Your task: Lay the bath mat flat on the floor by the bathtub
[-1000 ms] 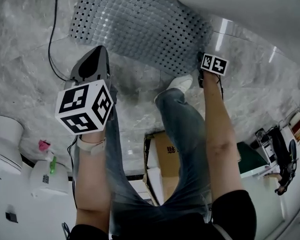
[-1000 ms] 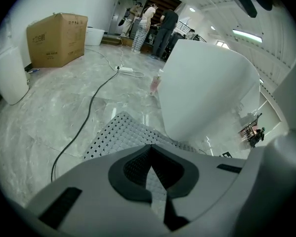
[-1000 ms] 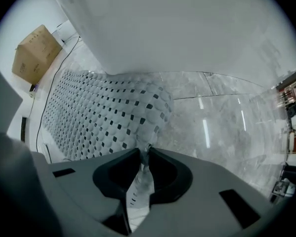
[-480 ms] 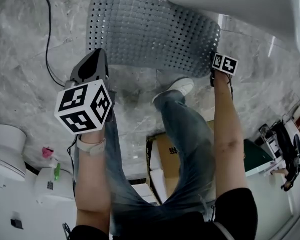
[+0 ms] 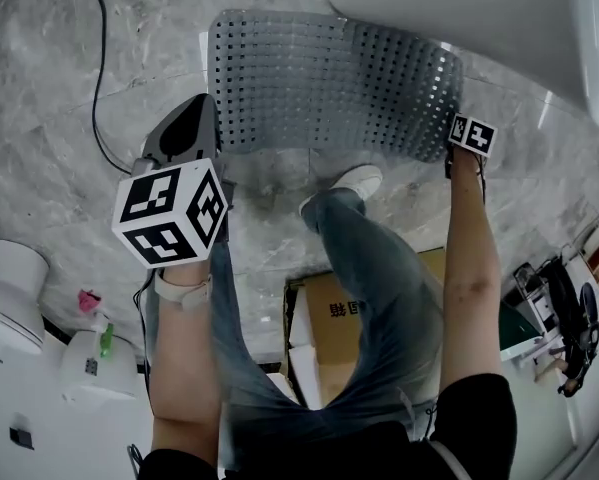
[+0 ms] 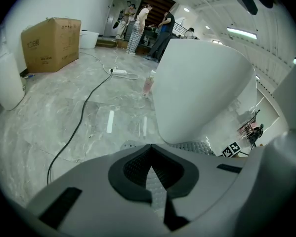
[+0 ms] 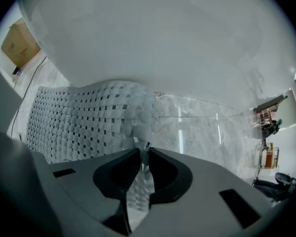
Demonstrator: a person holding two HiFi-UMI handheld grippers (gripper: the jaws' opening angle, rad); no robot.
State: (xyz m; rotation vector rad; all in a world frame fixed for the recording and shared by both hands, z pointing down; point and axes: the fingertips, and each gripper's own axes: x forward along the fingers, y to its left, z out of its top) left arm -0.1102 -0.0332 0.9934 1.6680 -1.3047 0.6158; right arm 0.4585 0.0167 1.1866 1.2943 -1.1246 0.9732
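The grey perforated bath mat [image 5: 329, 83] hangs stretched between my two grippers, just over the marble floor beside the white bathtub [image 5: 459, 8]. My left gripper [image 5: 205, 103] is shut on the mat's left corner; in the left gripper view a strip of mat [image 6: 156, 184] is pinched between the shut jaws of the left gripper [image 6: 151, 151]. My right gripper [image 5: 459, 155] is shut on the right corner. In the right gripper view the mat [image 7: 83, 120] sags away to the left of the right gripper [image 7: 144, 151], under the tub wall [image 7: 162, 43].
A black cable [image 5: 99, 78] runs over the floor left of the mat. The person's shoe [image 5: 354, 180] stands just behind the mat. A cardboard box [image 5: 329, 313] lies by the legs; a white toilet [image 5: 9, 288] and small bottles [image 5: 91, 298] sit at lower left.
My right gripper has swung rightward along the tub with its corner, drawing the mat out wider. The left gripper has stayed nearly in place.
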